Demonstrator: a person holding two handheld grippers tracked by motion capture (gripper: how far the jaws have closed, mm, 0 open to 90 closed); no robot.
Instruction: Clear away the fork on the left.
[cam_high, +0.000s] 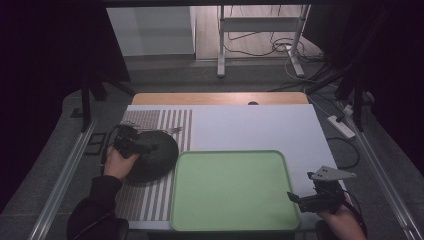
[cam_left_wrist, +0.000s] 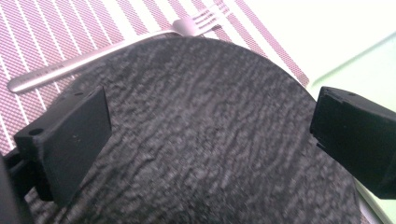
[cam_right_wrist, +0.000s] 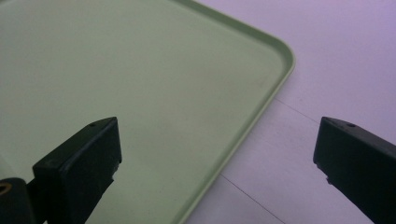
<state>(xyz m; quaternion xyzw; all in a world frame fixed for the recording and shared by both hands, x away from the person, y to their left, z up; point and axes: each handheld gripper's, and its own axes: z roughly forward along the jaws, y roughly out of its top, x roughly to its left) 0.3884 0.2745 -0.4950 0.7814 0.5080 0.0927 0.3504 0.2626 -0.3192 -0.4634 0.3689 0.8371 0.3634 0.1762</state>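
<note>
Left gripper (cam_high: 131, 141) is hovering over the round dark grey textured plate (cam_high: 155, 155), jaws spread wide and gripping nothing. The plate is lying on the striped purple-and-white placemat (cam_high: 150, 200) at the table's left, its right rim just beside the pale green rectangular plastic tray (cam_high: 230, 190). A silver metal fork (cam_left_wrist: 93, 56) is lying behind the plate. Right gripper (cam_high: 305, 200) is sitting at the tray's near right corner, jaws wide apart, empty.
</note>
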